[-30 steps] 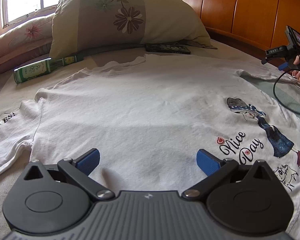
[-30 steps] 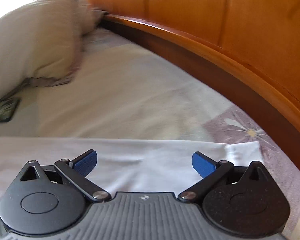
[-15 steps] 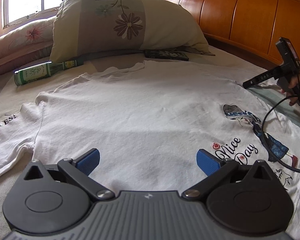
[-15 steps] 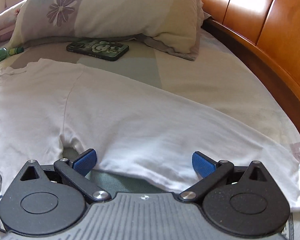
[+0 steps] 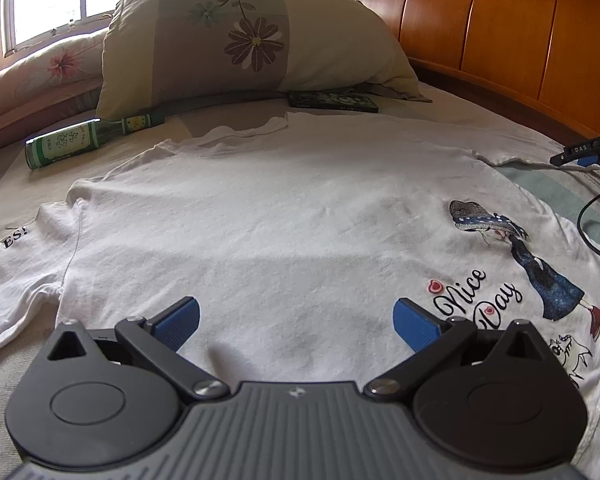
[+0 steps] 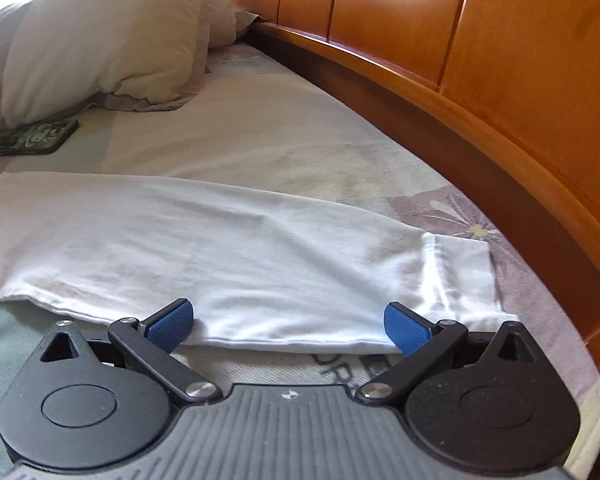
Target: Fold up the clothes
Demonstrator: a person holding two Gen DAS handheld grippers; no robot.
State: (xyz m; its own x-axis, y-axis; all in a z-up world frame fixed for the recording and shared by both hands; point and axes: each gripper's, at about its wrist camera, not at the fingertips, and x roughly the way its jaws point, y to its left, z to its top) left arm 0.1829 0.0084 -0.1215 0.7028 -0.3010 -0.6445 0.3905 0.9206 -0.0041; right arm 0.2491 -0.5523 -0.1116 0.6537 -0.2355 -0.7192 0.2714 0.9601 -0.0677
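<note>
While the bed [image 5: 452,104] fills both views under its wooden headboard [image 5: 500,36], a white T-shirt [image 5: 260,220] lies spread flat on it, print side up. Its long axis runs from the hem near the left wrist camera to the neck opening, which points toward the flowered pillow [image 5: 240,36]. One sleeve [image 5: 16,280] reaches out to the left, and the other sleeve [image 6: 240,252] stretches toward the headboard [image 6: 480,72], its cuff just beside the bed's edge. A green bottle [image 5: 84,140] lies on its side near the pillow, and a phone [image 5: 332,101] rests just past the collar. The left hand-held gripper [image 5: 296,320] hovers over the lower body of the shirt, jaws spread wide and holding nothing. The right hand-held gripper [image 6: 288,322] sits at the sleeve's near edge, jaws equally wide apart, gripping nothing.
</note>
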